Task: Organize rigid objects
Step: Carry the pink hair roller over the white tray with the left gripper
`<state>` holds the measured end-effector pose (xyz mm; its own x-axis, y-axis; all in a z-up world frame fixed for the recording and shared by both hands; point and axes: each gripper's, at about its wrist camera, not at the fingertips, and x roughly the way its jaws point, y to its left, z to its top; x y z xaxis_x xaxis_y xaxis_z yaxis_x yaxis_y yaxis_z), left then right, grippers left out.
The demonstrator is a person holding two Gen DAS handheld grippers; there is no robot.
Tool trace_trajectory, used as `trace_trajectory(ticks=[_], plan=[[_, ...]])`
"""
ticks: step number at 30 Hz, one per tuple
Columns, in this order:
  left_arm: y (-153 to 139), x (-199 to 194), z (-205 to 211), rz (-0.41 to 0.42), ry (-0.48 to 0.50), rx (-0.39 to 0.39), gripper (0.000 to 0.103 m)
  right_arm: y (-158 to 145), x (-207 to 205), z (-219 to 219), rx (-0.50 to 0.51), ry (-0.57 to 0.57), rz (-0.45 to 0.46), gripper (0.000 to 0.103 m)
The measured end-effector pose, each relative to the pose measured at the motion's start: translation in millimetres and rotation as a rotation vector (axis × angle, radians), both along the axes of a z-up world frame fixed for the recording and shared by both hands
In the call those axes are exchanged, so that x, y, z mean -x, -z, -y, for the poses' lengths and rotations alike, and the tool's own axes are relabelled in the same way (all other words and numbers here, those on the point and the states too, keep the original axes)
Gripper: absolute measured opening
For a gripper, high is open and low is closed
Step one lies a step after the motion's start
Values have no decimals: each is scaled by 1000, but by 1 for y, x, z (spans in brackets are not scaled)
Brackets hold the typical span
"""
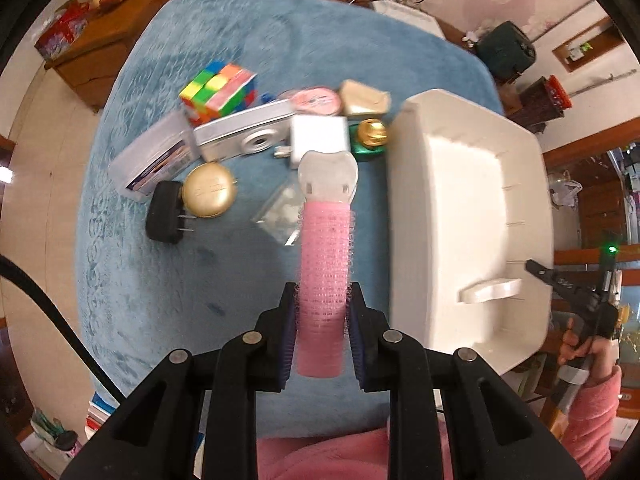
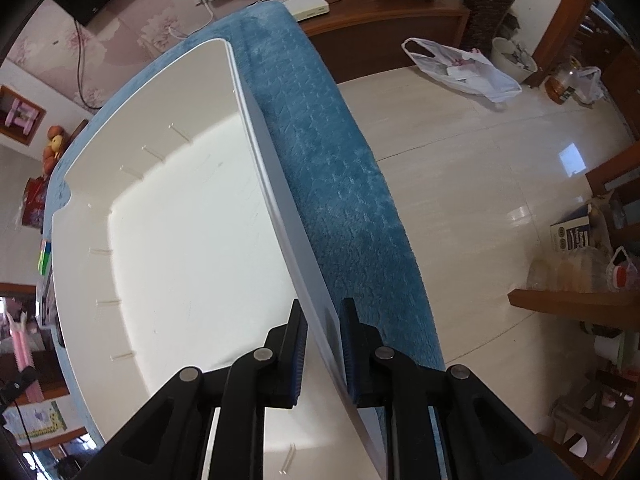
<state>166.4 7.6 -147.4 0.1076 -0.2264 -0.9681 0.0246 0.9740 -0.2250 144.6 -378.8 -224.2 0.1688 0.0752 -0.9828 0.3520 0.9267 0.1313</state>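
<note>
Blue cloth [image 1: 160,280]: left jaws clamped on pink roller [image 1: 325,264]; right jaws clamped on white bin [image 2: 172,216] wall.

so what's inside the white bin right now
Nothing visible: the white bin shows only a bare floor and ribbed walls. The corner nearest the right hand-held gripper, which clamps its wall, is covered. The pink hair roller sits in the left hand-held gripper, outside it.
</note>
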Motion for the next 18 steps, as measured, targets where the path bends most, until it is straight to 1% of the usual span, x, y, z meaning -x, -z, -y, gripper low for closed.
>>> trace_trajectory(ticks=[1,4,9,14,18], plan=[[-4,1,6,11,5,1,25,0,1,0,-2,-10,-1,14],[-13,3,28,35,19,9,25,1,1,2,-4,-44,-17,8],[-25,8,55,65,38,28,25,1,2,1,-21,-98,-25,6],[-27,12,84,69,65,50,25,0,1,-5,13,-159,-39,6],[-22,14,113,63,96,64,25,1,0,-4,1,-177,-51,5]])
